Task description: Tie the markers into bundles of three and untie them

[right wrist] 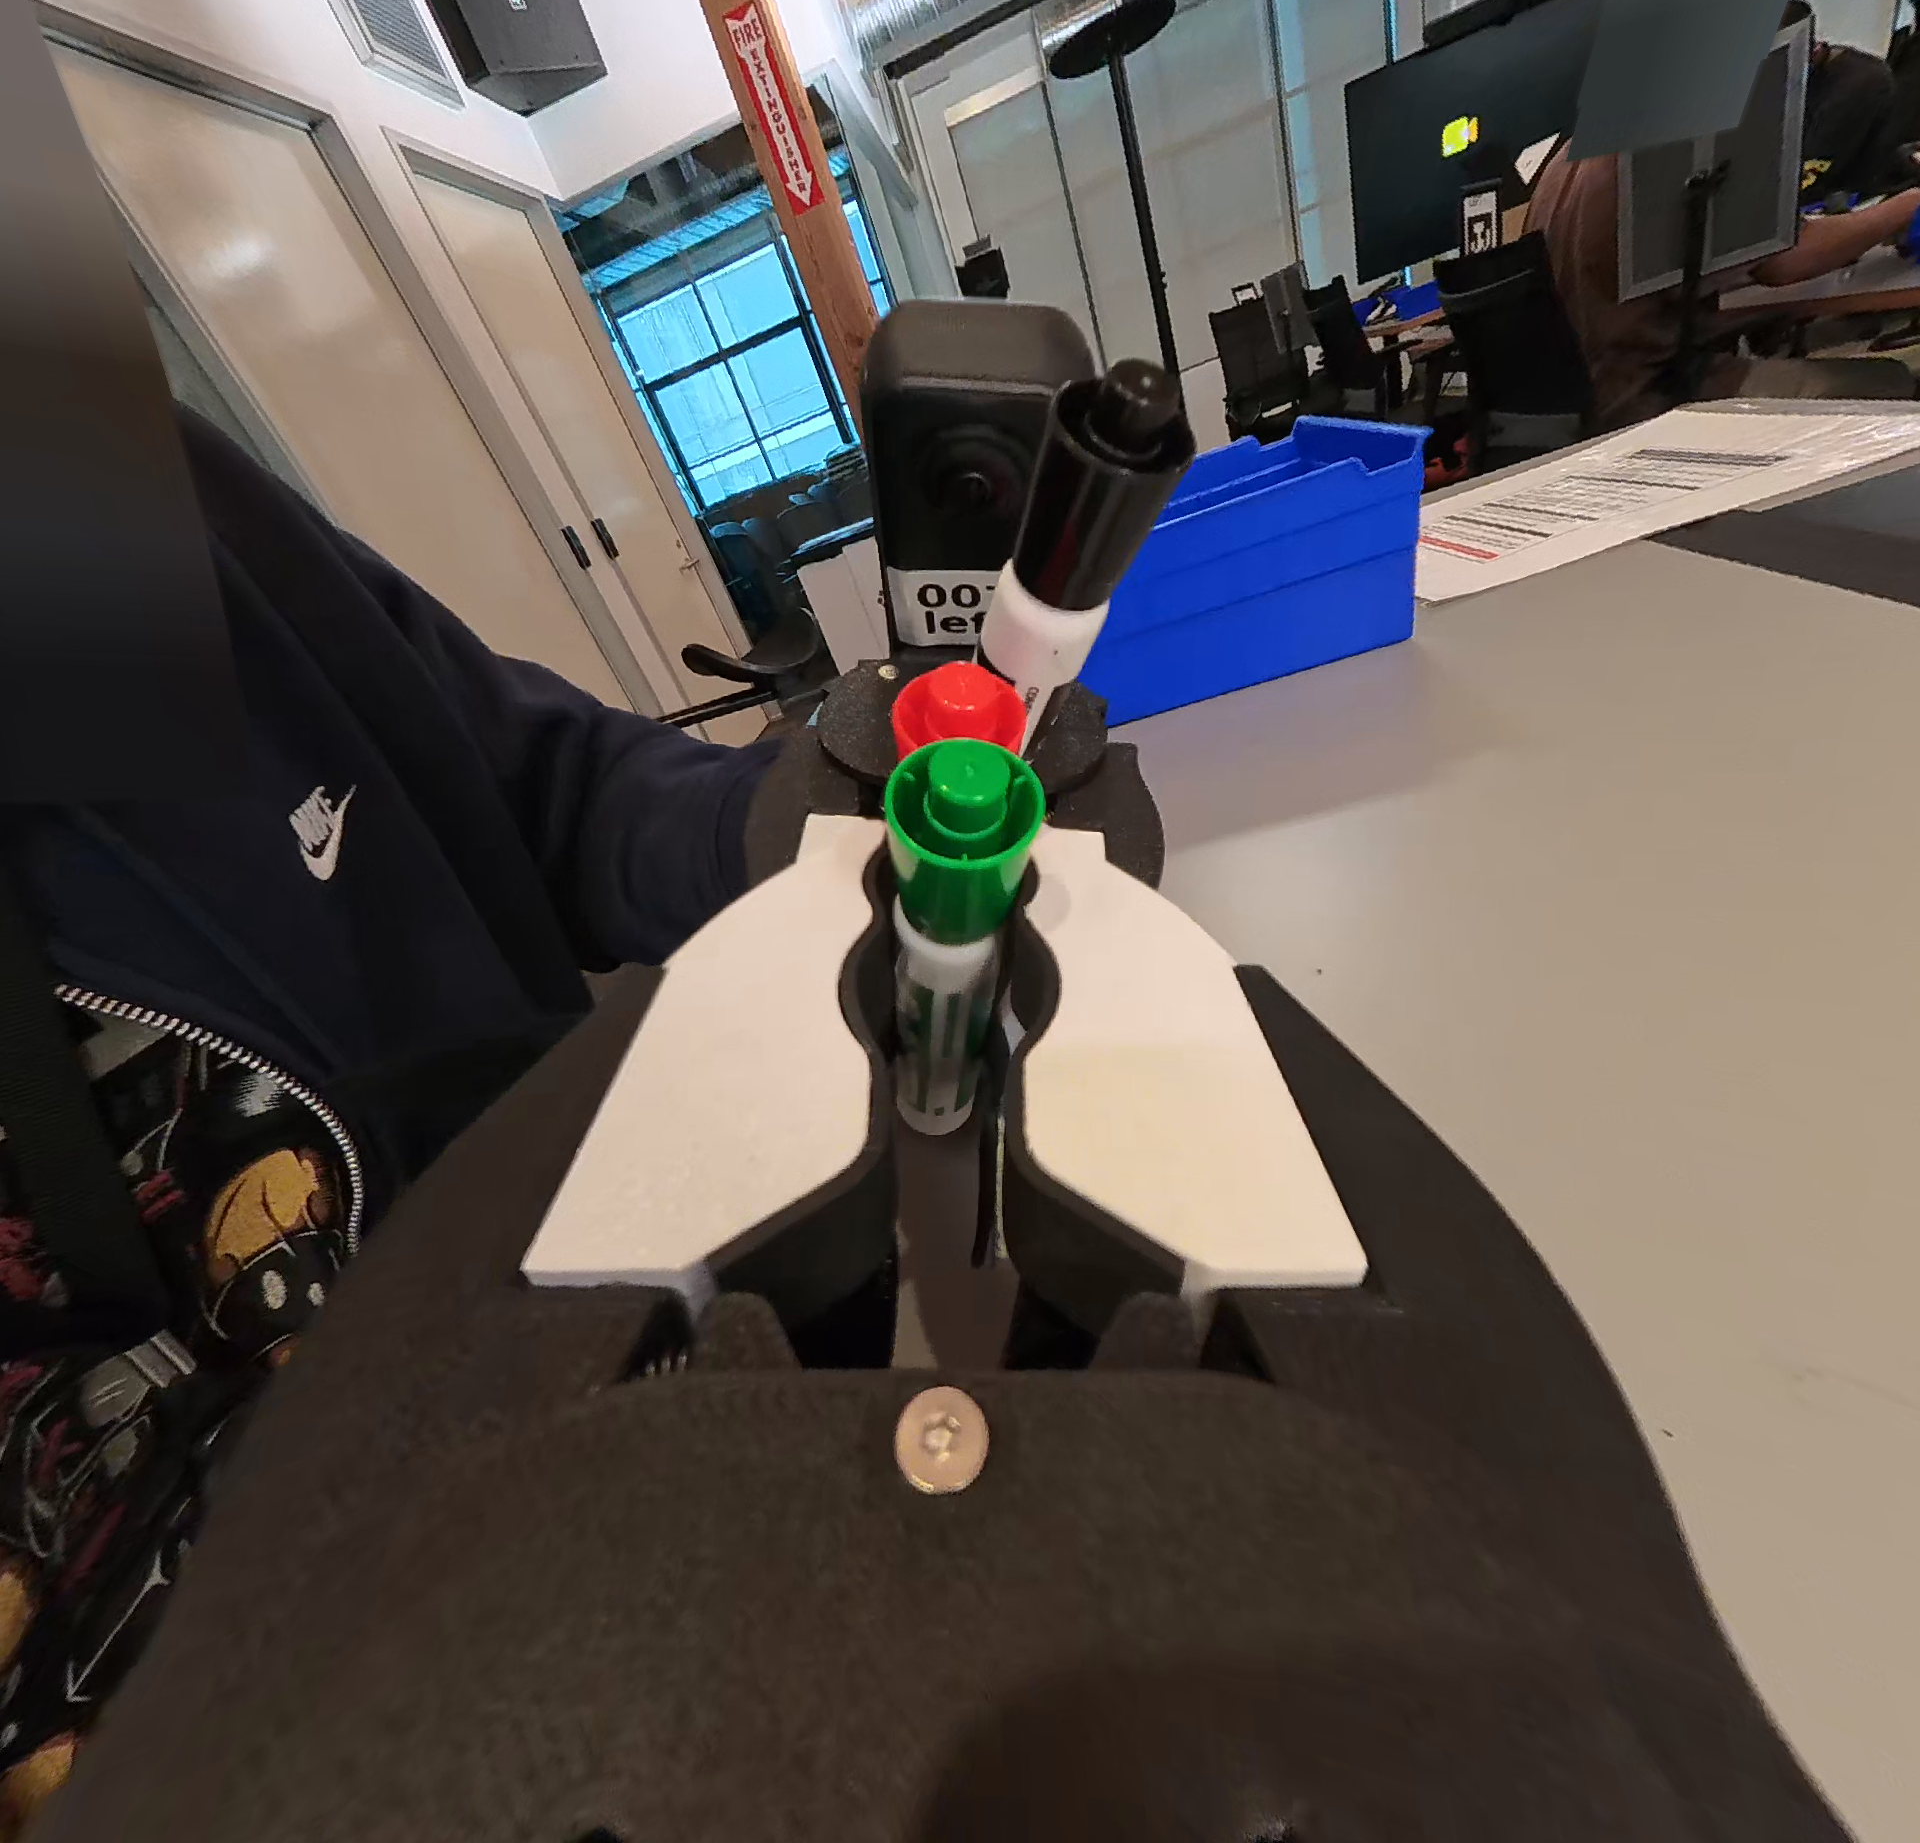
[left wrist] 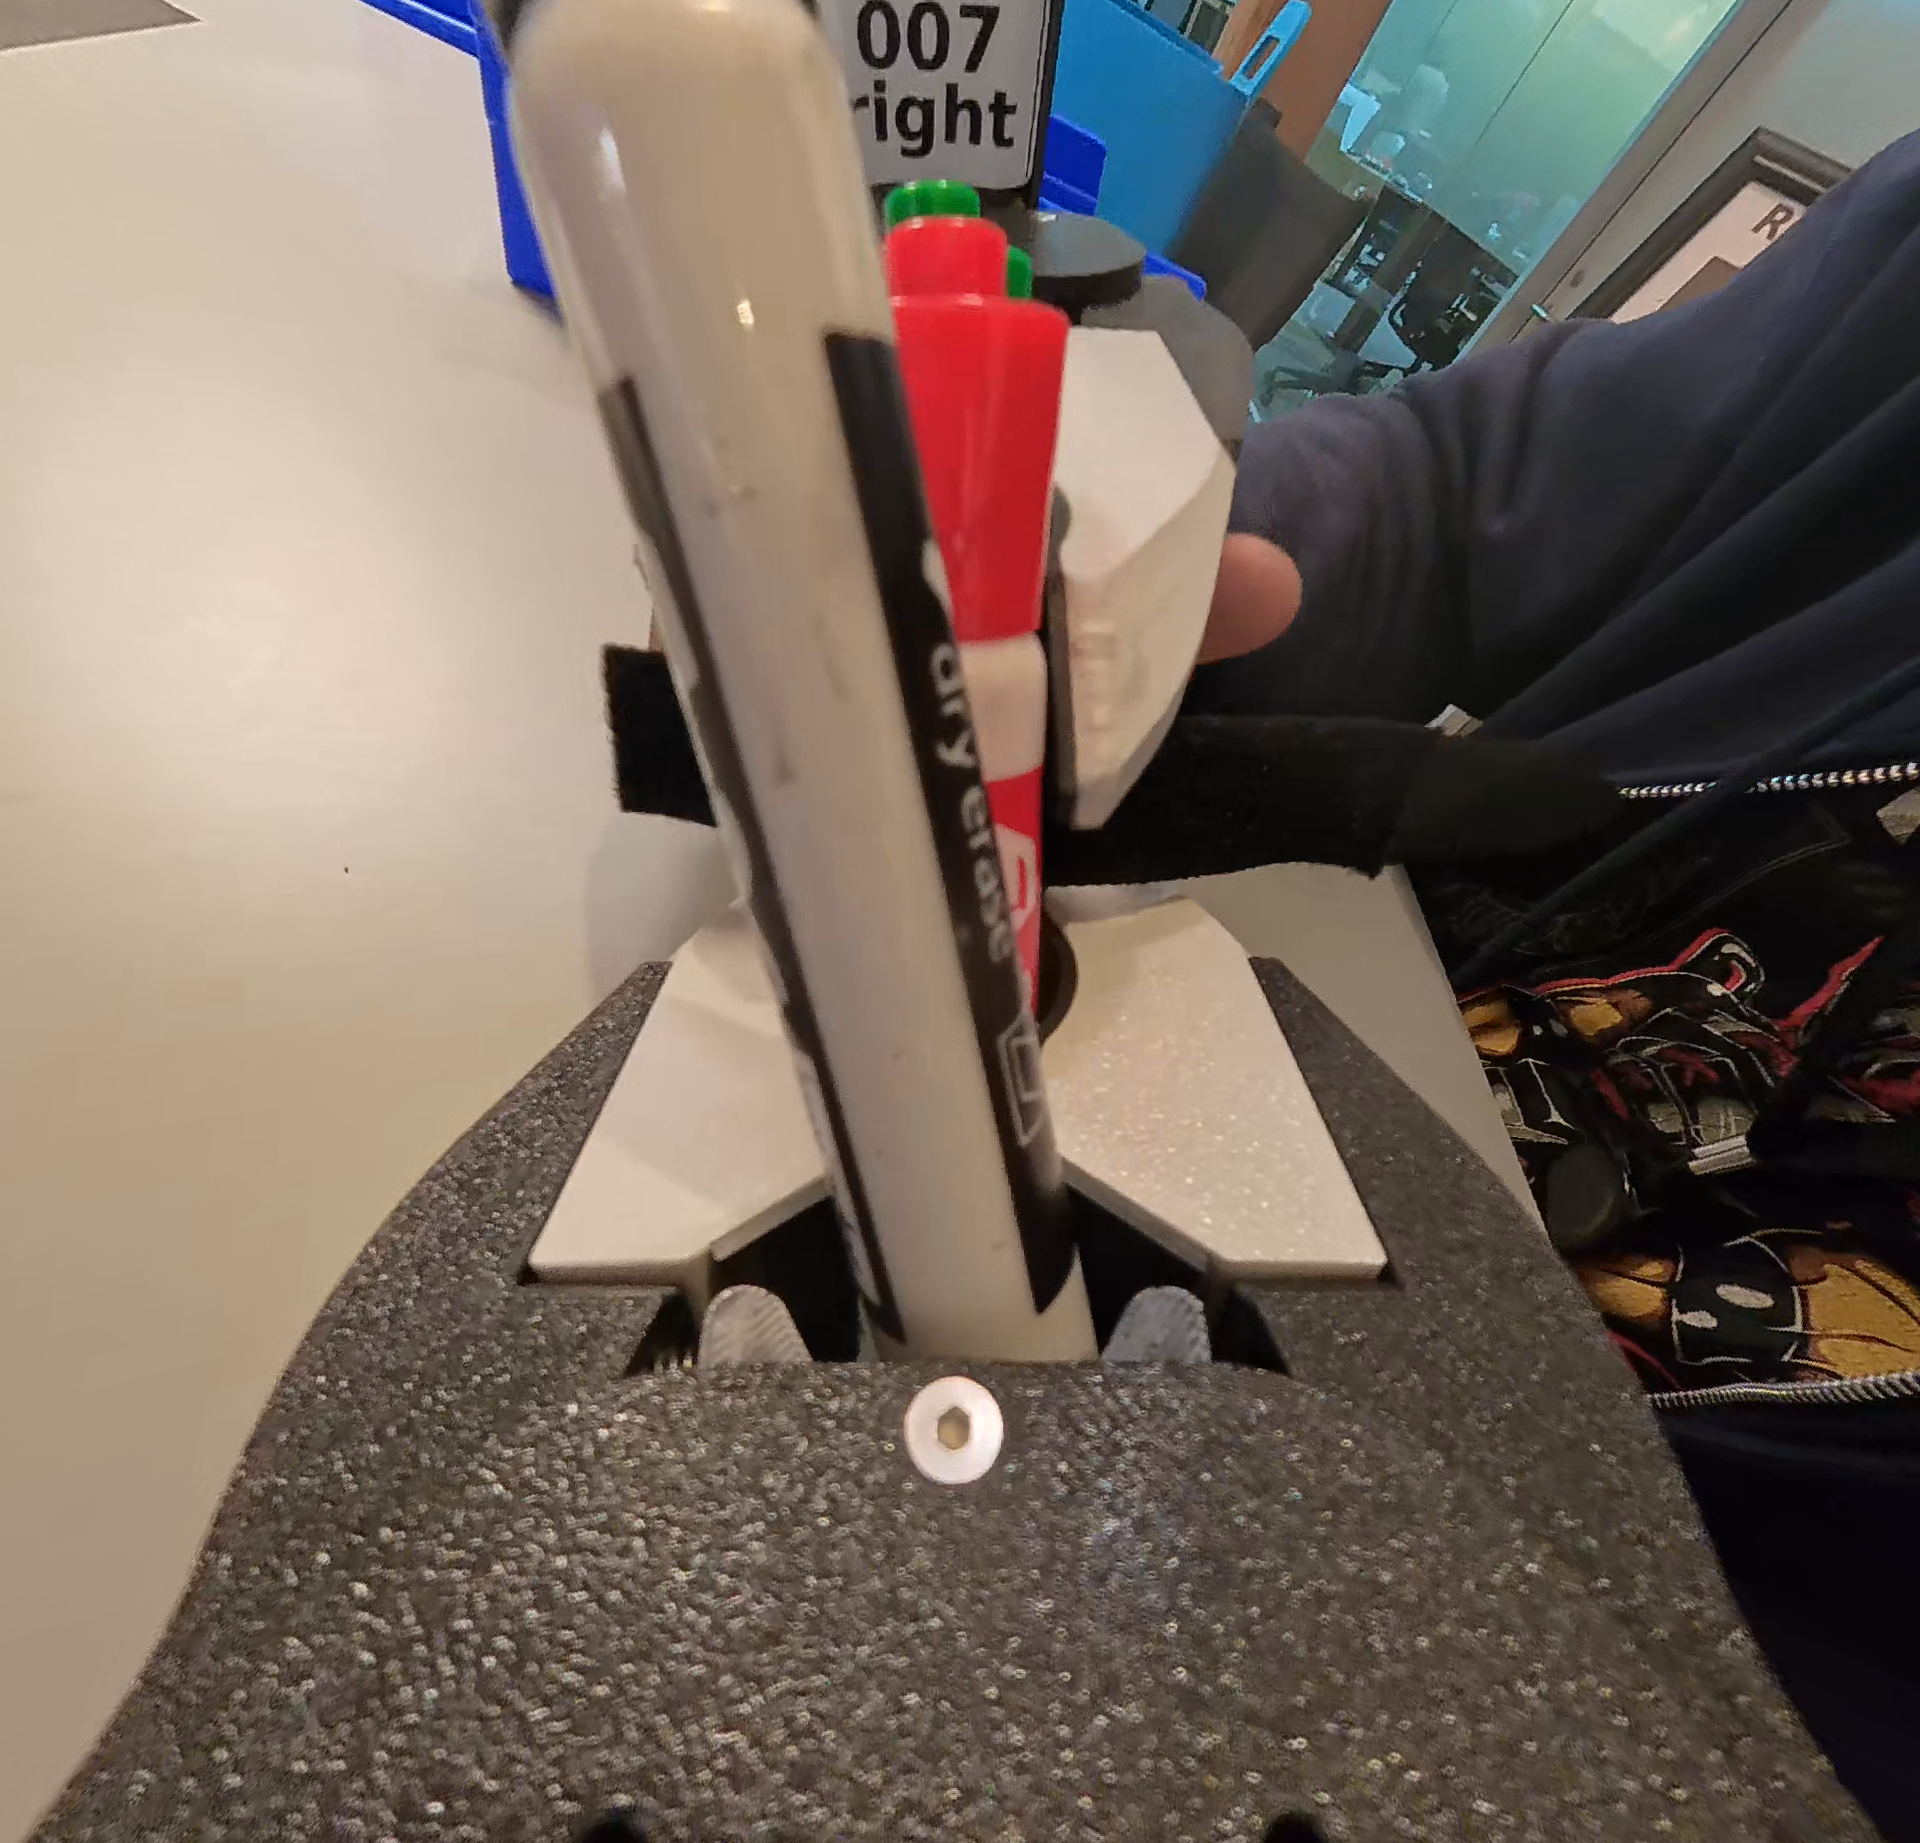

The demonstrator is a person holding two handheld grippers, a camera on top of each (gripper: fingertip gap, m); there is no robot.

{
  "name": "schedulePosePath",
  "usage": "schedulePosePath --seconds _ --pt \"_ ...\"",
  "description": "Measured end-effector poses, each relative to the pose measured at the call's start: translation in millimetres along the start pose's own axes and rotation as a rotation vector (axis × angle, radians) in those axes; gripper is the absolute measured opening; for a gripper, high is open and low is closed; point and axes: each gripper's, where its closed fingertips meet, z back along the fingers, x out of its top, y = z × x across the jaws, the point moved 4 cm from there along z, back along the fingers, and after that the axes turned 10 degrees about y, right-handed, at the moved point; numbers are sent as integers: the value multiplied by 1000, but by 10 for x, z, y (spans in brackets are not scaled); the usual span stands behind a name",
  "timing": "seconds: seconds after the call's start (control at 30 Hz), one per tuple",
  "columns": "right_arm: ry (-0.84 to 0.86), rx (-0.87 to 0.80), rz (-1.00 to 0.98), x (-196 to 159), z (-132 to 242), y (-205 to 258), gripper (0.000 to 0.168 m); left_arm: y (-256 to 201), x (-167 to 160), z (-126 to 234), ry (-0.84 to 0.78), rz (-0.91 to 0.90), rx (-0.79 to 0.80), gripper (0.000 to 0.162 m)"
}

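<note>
Three dry-erase markers are held end to end between my two grippers. In the left wrist view my left gripper (left wrist: 935, 972) is shut on the black marker's white barrel (left wrist: 748, 546). The red marker (left wrist: 982, 463) lies against it and a green cap (left wrist: 932, 201) shows behind. A black hook-and-loop strap (left wrist: 1247, 796) wraps the bundle, its loose end trailing right. One white finger (left wrist: 1132, 546) of the right gripper presses beside the red marker. In the right wrist view my right gripper (right wrist: 961, 858) is shut on the green marker (right wrist: 956, 858). The red cap (right wrist: 951, 707) and tilted black cap (right wrist: 1096, 484) lie beyond.
The grey table (right wrist: 1558, 858) runs right and ahead. Blue bins (right wrist: 1268, 567) stand at its far side and a printed sheet (right wrist: 1662, 484) lies at the back right. The person's dark sleeve (left wrist: 1558, 494) and a thumb (left wrist: 1252, 598) are close on the right.
</note>
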Motion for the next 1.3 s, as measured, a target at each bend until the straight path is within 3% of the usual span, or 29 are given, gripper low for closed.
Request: schedulePosePath --seconds 0.5,1.3 --pt "3 11 -78 -78 -34 -4 17 -3 -50 -41 54 16 -6 20" --pt "-50 24 -142 -44 13 -51 17 17 -1 5 -4 34 -16 20"
